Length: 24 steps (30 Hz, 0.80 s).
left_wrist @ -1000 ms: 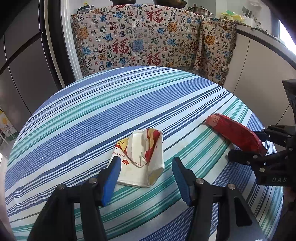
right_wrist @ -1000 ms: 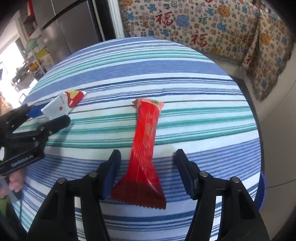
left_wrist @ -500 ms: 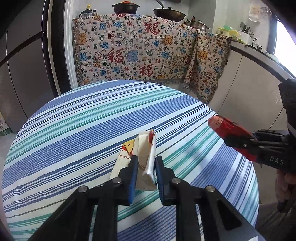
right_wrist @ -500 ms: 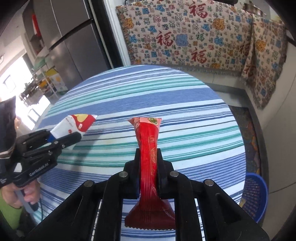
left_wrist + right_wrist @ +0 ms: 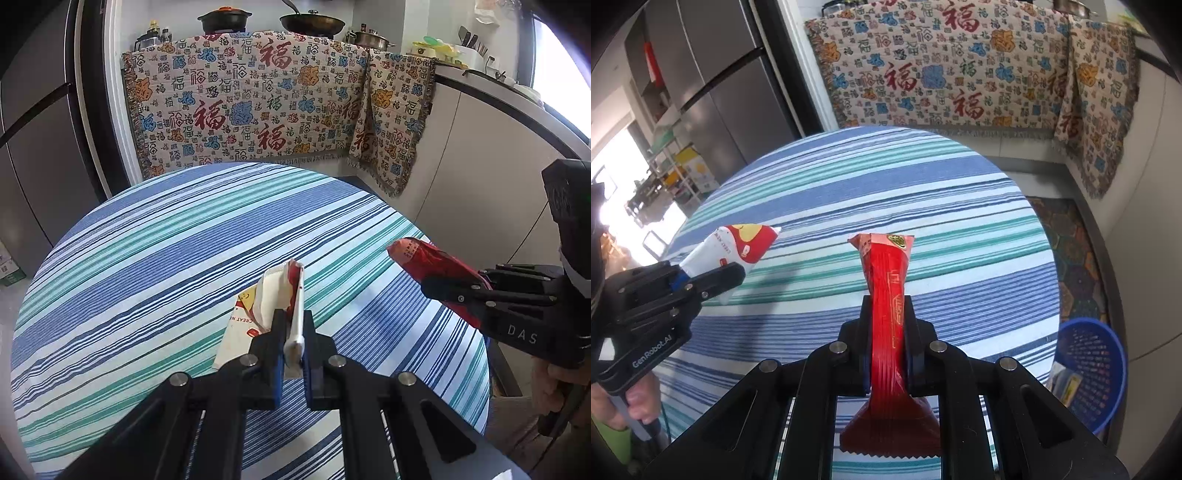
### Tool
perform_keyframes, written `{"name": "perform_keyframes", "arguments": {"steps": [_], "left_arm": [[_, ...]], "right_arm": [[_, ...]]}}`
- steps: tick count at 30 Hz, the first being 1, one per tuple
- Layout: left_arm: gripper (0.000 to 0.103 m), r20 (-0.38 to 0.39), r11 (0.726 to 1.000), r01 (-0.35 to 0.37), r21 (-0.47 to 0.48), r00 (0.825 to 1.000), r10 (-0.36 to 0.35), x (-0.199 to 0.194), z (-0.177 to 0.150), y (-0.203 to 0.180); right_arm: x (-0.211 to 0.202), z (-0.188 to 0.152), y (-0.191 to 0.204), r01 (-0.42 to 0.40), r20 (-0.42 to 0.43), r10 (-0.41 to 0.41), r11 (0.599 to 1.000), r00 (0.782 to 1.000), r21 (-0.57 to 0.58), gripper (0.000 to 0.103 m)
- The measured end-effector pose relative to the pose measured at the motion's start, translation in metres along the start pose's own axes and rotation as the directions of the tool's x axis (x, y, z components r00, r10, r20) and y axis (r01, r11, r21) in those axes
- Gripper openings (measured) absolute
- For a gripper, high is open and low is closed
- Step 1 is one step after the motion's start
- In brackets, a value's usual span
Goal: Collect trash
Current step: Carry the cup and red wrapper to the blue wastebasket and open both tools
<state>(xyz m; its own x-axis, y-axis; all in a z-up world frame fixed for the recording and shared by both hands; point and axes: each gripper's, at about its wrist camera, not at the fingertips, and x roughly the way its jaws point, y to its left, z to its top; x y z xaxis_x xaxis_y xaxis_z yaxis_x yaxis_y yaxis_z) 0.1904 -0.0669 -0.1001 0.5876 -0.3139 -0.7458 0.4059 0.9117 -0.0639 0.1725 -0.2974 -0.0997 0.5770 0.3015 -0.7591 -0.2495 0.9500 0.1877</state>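
Blue basket (image 5: pixel 1089 373) on floor, right of right gripper (image 5: pixel 886 350); holds packaging, possibly paper, unclear. Right gripper clamped on red wrapper (image 5: pixel 888 295). Left gripper (image 5: pixel 293 350) clamped on white wrapper (image 5: pixel 273 299), above striped table (image 5: pixel 147 258).

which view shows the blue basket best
The right wrist view: the blue basket sits on the floor beside the table, with some packaging inside. The left wrist view does not show it at all.
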Motion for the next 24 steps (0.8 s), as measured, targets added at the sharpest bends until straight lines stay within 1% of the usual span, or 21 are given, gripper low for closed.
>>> {"name": "perform_keyframes", "arguments": {"steps": [4, 6, 8, 11, 14, 18, 21, 24], "left_arm": [[0.007, 0.014, 1.000, -0.014, 0.019, 1.000, 0.013, -0.004, 0.002, -0.004], [0.007, 0.019, 1.000, -0.006, 0.018, 1.000, 0.006, -0.007, 0.003, -0.004], [0.007, 0.023, 1.000, 0.025, 0.014, 0.999, -0.025, -0.010, 0.006, -0.008], [0.007, 0.034, 0.994, 0.104, 0.033, 0.994, -0.106, -0.015, 0.015, -0.027], [0.007, 0.037, 0.979, 0.195, 0.059, 0.980, -0.197, -0.013, 0.027, -0.056], [0.007, 0.018, 0.949, 0.299, 0.104, 0.953, -0.303, 0.001, 0.044, -0.113], [0.007, -0.021, 0.921, 0.359, 0.152, 0.933, -0.360, 0.021, 0.052, -0.164], [0.007, -0.078, 0.894, 0.411, 0.181, 0.912, -0.403, 0.050, 0.053, -0.218]], "right_arm": [[0.001, -0.002, -0.001, -0.002, 0.002, 0.002, 1.000, 1.000, 0.007, 0.011], [-0.001, -0.002, -0.002, -0.003, 0.008, 0.003, 1.000, 1.000, 0.014, 0.011], [-0.006, -0.002, -0.008, -0.008, 0.019, 0.007, 0.999, 1.000, 0.033, 0.011], [-0.021, -0.003, -0.030, 0.009, 0.048, -0.013, 0.997, 0.999, 0.078, 0.011], [-0.041, -0.009, -0.062, 0.044, 0.067, -0.054, 0.990, 0.996, 0.137, 0.011], [-0.068, -0.024, -0.118, 0.121, 0.065, -0.138, 0.969, 0.988, 0.215, 0.011], [-0.080, -0.041, -0.162, 0.179, 0.027, -0.193, 0.945, 0.981, 0.273, 0.011], [-0.076, -0.059, -0.209, 0.232, -0.035, -0.233, 0.918, 0.972, 0.323, 0.011]]}}
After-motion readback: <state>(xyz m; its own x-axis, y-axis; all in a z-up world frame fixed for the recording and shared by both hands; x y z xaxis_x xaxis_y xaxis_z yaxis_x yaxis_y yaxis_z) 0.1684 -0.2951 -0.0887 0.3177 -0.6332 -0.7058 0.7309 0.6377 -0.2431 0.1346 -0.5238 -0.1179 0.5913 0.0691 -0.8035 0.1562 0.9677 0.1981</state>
